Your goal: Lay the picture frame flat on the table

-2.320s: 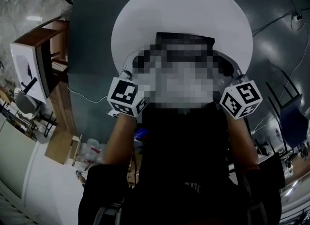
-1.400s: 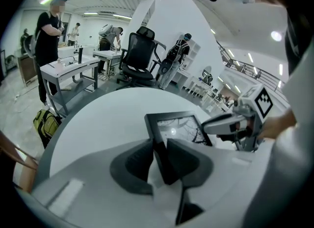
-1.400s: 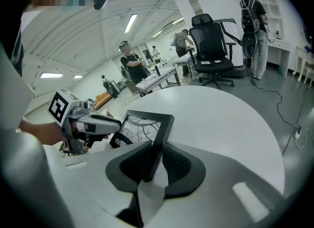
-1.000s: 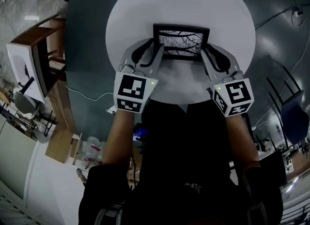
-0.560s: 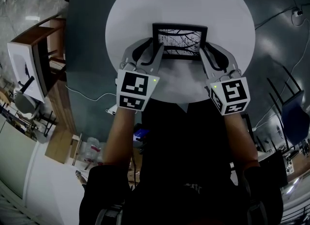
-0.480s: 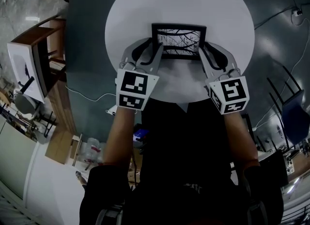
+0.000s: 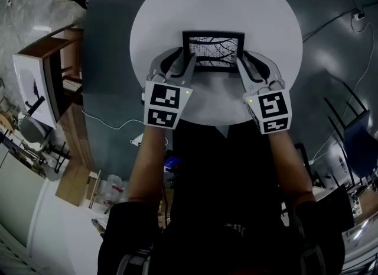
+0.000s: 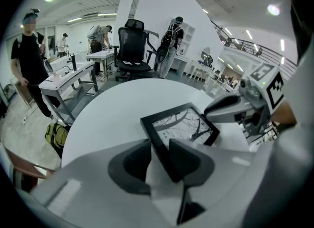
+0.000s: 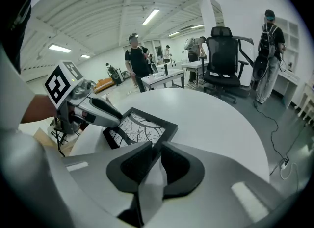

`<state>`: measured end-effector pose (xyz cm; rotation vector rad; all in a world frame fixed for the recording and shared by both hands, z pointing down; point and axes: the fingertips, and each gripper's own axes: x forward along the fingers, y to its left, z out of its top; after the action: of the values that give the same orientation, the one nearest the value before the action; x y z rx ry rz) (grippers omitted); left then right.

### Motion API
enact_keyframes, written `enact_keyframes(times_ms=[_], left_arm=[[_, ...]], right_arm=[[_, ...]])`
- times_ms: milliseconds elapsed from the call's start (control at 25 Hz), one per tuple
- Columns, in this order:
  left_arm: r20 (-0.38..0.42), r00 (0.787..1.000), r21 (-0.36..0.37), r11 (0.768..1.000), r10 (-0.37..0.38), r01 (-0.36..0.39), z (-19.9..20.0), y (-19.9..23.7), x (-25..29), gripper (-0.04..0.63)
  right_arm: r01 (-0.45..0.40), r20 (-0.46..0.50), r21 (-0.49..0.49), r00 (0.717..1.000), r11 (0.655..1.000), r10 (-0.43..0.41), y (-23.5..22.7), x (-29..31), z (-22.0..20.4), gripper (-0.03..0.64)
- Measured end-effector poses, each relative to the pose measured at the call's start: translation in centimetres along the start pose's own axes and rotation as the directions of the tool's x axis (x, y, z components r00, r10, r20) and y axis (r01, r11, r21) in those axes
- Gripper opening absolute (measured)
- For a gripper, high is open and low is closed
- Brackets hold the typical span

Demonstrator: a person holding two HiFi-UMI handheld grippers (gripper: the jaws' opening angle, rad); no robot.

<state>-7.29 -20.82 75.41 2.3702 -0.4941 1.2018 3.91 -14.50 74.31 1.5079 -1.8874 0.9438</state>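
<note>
Your picture frame sits just above the middle of the head view, on the round white desk, with its branch print facing up. It looks flat or very nearly flat; you cannot tell from these views whether its near edge is fully down.

Your left tool reaches in from the lower left to the frame's left side. In the left gripper view the black left rail of the frame runs between the 2 jaws of that tool. Those jaws have just been opening, and a strip of white desk shows between the left pad and the rail, so the pads no longer pinch it.

Your right tool comes in from the lower right to the frame's right side. In the right gripper view its jaws stand close together with the frame's near corner filling the narrow gap at their tips, so it has hold of the frame.

Both marker cubes sit low in the head view, near the desk's closer edge
</note>
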Motion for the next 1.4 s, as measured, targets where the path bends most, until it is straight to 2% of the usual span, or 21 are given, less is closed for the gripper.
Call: enact_keyframes(times_ms=[40, 200, 320, 480, 600, 800, 880, 1080, 1160, 1240, 1400], left_arm=[[-0.001, 1.000, 0.001, 1.000, 0.002, -0.002, 0.0, 0.0, 0.0, 0.115], [0.042, 0.999, -0.026, 1.000, 0.000, 0.001, 1.3, -0.3, -1.4, 0.114], [0.113, 0.994, -0.031, 0.999, -0.009, 0.013, 4.1, -1.3, -3.5, 0.108], [0.203, 0.979, -0.003, 1.000, -0.021, 0.022, 8.3, -3.6, -6.5, 0.069], [0.257, 0.966, 0.019, 1.000, -0.011, 0.007, 12.0, -5.2, -10.4, 0.043], [0.372, 0.926, 0.016, 0.997, 0.060, -0.071, 18.1, -9.3, -17.6, 0.003], [0.428, 0.898, -0.007, 0.994, 0.105, -0.113, 20.3, -10.8, -20.6, 0.003], [0.565, 0.809, -0.046, 0.985, 0.161, -0.164, 24.3, -13.9, -29.7, 0.003], [0.626, 0.762, -0.064, 0.985, 0.166, -0.162, 24.5, -14.8, -33.7, 0.003], [0.688, 0.706, -0.073, 0.984, 0.169, -0.164, 24.2, -15.6, -37.8, 0.003], [0.780, 0.608, -0.050, 0.983, 0.148, -0.175, 21.4, -18.0, -44.7, 0.003]], right_arm=[[0.000, 0.007, -0.007, 1.000, 1.000, 0.000, -0.1, -0.1, 0.2, 0.052], [-0.006, 0.045, -0.003, 0.999, 1.000, 0.006, 0.0, -1.8, 1.6, 0.048], [-0.030, 0.094, -0.016, 0.995, 0.999, 0.032, 0.1, -3.8, 3.6, 0.037], [-0.061, 0.186, -0.050, 0.980, 0.997, 0.069, 0.3, -7.1, 7.7, 0.026], [-0.107, 0.264, -0.077, 0.957, 0.991, 0.124, 1.3, -11.0, 12.5, 0.002], [-0.197, 0.375, -0.188, 0.891, 0.962, 0.256, 2.7, -19.5, 19.0, 0.000], [-0.225, 0.413, -0.251, 0.855, 0.941, 0.314, 2.9, -23.0, 21.3, 0.000], [-0.285, 0.515, -0.366, 0.731, 0.886, 0.448, 3.6, -32.1, 27.1, -0.002], [-0.294, 0.542, -0.397, 0.690, 0.869, 0.480, 4.4, -35.4, 28.6, -0.002], [-0.287, 0.564, -0.428, 0.656, 0.857, 0.501, 5.3, -38.2, 29.6, -0.002], [-0.310, 0.572, -0.482, 0.597, 0.820, 0.562, 8.5, -42.3, 28.8, -0.001]])
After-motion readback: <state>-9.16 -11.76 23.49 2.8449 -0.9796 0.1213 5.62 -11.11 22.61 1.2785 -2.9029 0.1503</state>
